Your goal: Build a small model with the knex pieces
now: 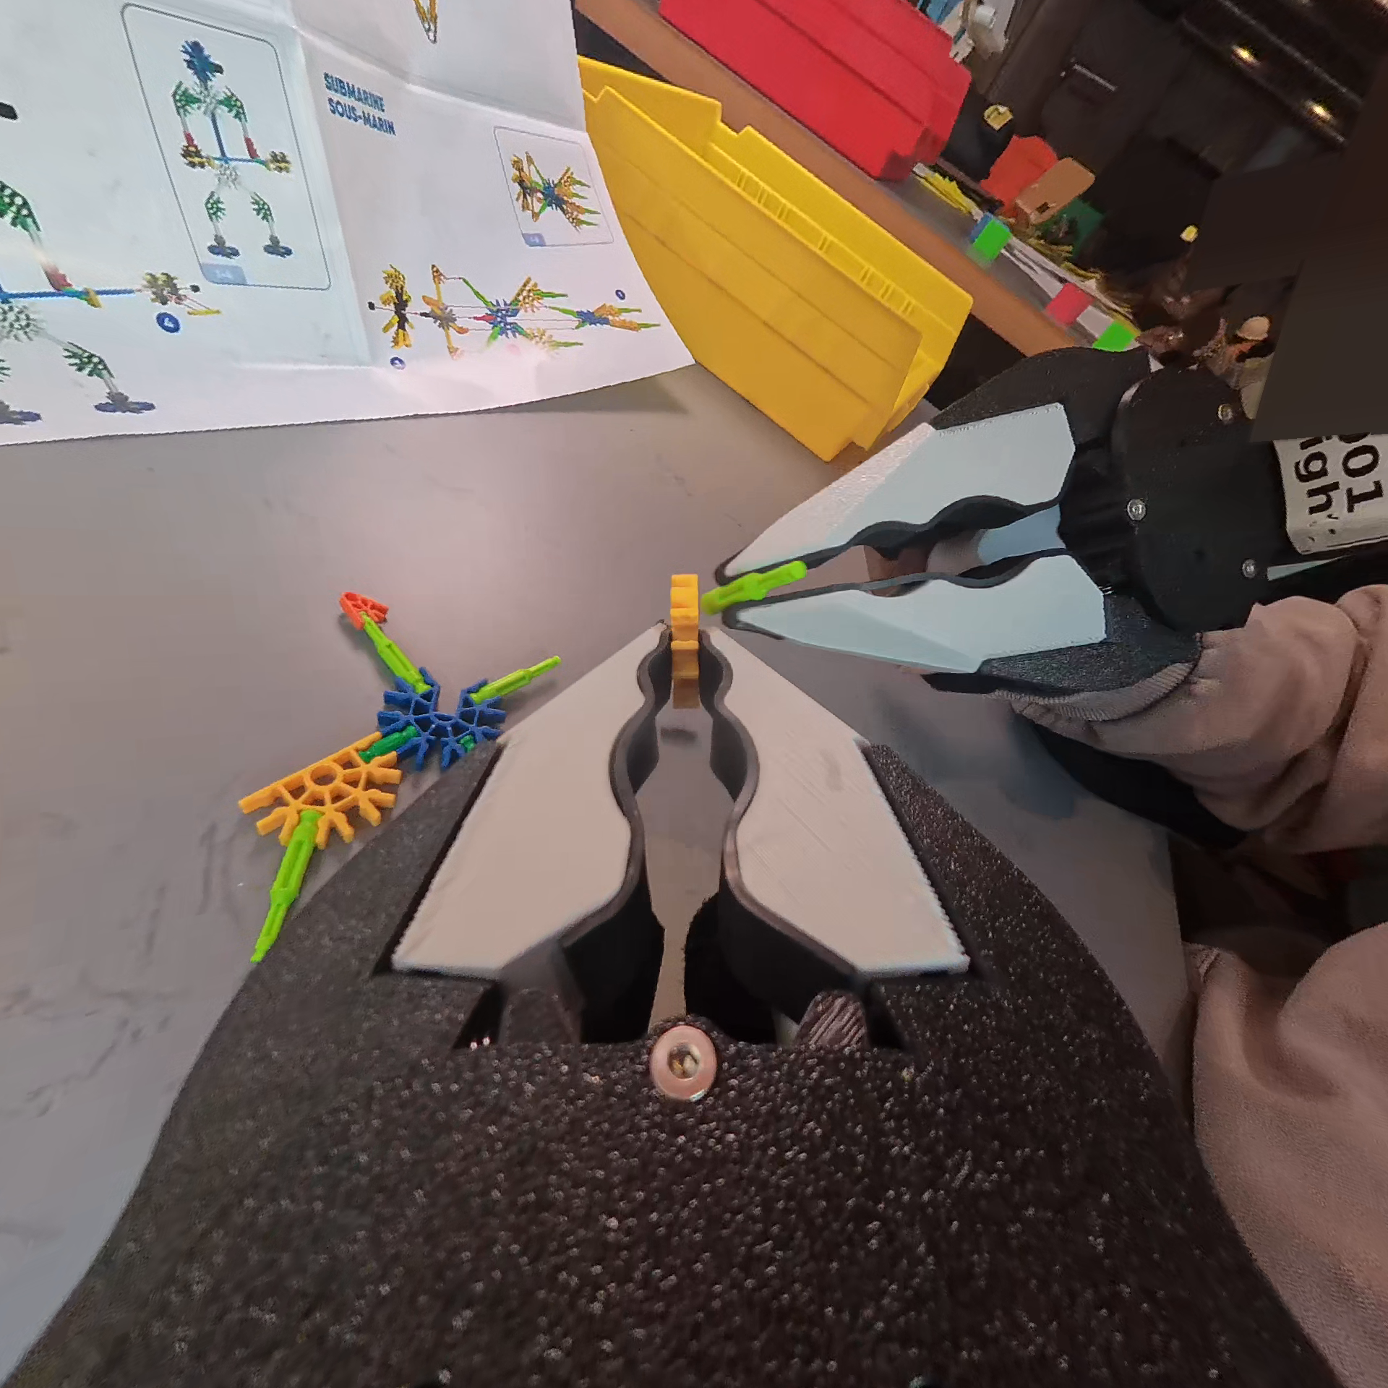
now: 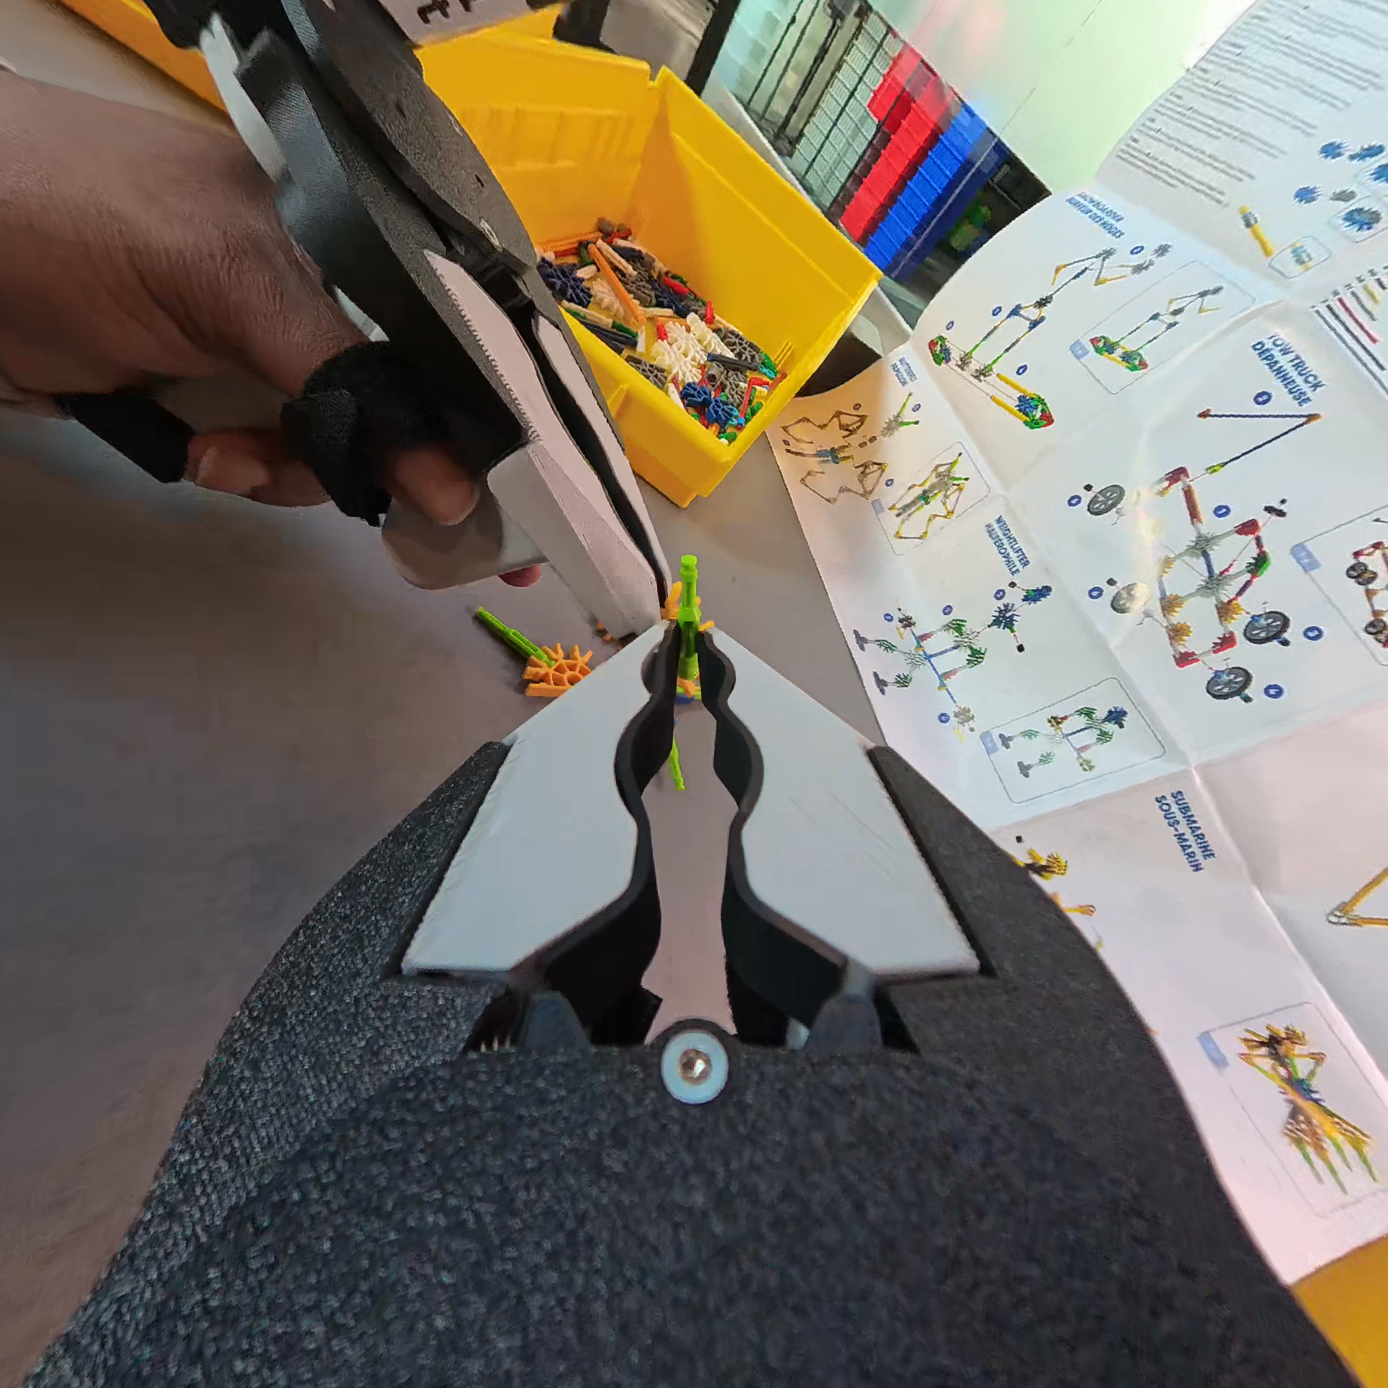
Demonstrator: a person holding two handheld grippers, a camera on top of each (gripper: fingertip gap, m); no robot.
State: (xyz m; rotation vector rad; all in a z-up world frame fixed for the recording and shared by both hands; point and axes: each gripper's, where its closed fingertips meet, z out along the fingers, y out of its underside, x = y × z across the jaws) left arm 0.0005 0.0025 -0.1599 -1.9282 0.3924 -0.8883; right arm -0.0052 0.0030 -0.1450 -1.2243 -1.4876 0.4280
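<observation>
My left gripper (image 1: 684,638) is shut on an orange toy connector (image 1: 684,623), held edge-on above the grey table (image 1: 225,526). My right gripper (image 1: 722,601) comes in from the right, shut on a short green rod (image 1: 751,586) whose tip touches or nearly touches the connector's rim. In the right wrist view my right gripper (image 2: 687,638) holds the green rod (image 2: 687,601) upright, with the left gripper's fingers (image 2: 593,541) just to its left. A partly built piece (image 1: 420,713) of blue, orange and red connectors with green rods lies on the table to the left.
A yellow bin (image 2: 751,225) holding several loose rods and connectors stands behind the grippers; it also shows in the left wrist view (image 1: 751,248). A folded instruction sheet (image 1: 263,225) lies at the back left. Red bins (image 1: 811,67) and coloured blocks sit farther off. From the left gripper's tips to the partly built piece (image 1: 420,713) is close to 9 centimetres.
</observation>
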